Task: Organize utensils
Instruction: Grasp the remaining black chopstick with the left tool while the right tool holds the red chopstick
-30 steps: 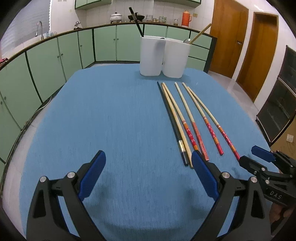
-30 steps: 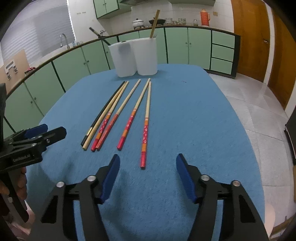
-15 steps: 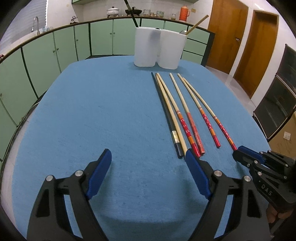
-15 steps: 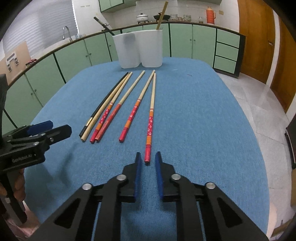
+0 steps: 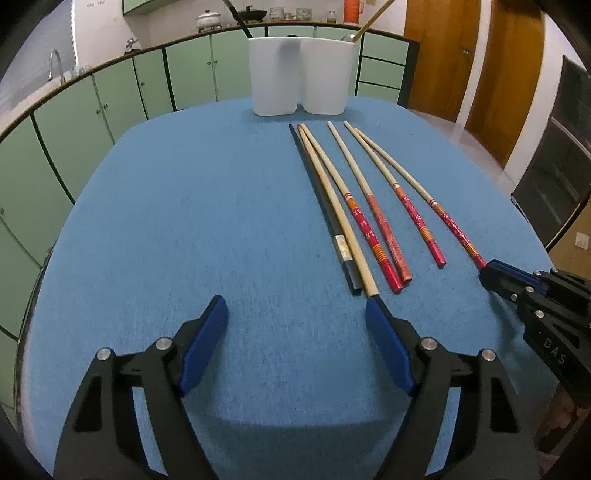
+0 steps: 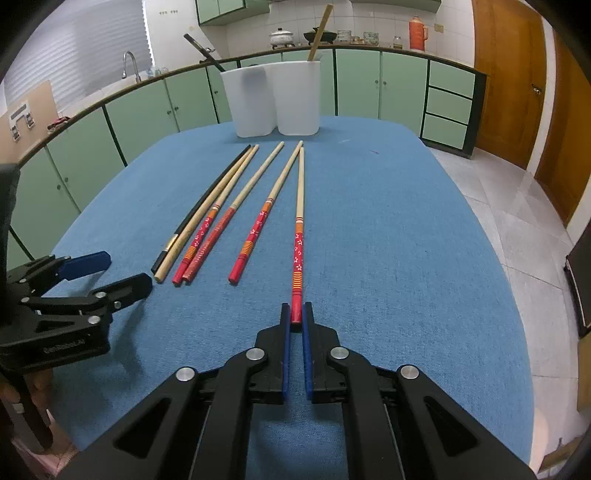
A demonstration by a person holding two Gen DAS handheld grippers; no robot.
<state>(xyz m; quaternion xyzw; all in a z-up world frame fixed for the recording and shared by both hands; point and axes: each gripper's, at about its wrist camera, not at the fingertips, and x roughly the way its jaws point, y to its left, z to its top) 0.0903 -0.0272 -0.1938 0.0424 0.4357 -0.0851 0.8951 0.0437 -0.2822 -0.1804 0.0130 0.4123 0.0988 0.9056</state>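
Several chopsticks lie side by side on the blue table [image 5: 184, 221]: a black one [image 5: 321, 206], a plain wooden one [image 5: 336, 206] and several with red ends [image 5: 384, 229]. My right gripper [image 6: 296, 314] is shut on the red end of the rightmost red-tipped chopstick [image 6: 298, 236], which still lies on the cloth. It also shows in the left wrist view [image 5: 489, 273]. My left gripper [image 5: 297, 314] is open and empty, its right fingertip close to the wooden chopstick's near end. Two white holders [image 5: 299, 85] stand at the far edge.
The left holder holds a black utensil [image 6: 203, 51], the right a wooden one [image 6: 319, 33]. Green cabinets [image 5: 92, 110] ring the table's far and left sides. Wooden doors [image 5: 498, 66] and a tiled floor [image 6: 517, 199] lie to the right.
My right gripper has gone from open to shut around the red end of the rightmost chopstick. My left gripper has moved forward toward the chopsticks' near ends, still open.
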